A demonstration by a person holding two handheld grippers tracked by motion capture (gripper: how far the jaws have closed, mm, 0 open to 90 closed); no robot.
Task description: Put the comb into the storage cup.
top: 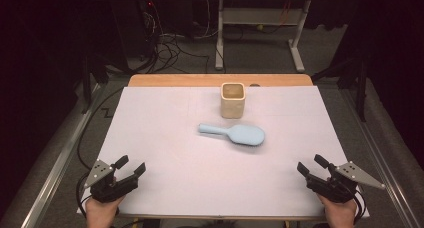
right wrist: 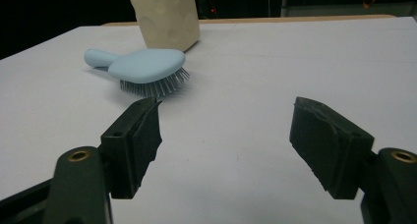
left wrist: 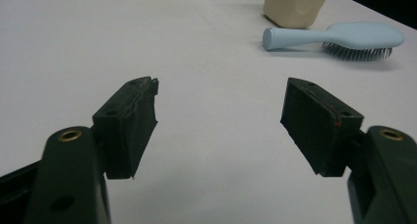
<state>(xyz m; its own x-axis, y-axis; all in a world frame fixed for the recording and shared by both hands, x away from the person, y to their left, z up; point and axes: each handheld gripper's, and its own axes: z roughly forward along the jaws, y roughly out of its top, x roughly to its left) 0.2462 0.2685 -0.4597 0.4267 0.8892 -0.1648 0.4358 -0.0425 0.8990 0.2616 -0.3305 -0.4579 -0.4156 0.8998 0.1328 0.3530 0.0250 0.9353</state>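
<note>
At the near corners of the white surface [top: 165, 153], the left hand-held gripper [top: 131, 167] and the right hand-held gripper [top: 311, 166] rested with jaws apart, holding nothing. Farther out lay the blue hairbrush [top: 235, 133], bristles down, just in front of the beige cup [top: 233, 100]. Its long axis ran left-right, handle leftward; pinching across that slim handle looked wisest.
</note>
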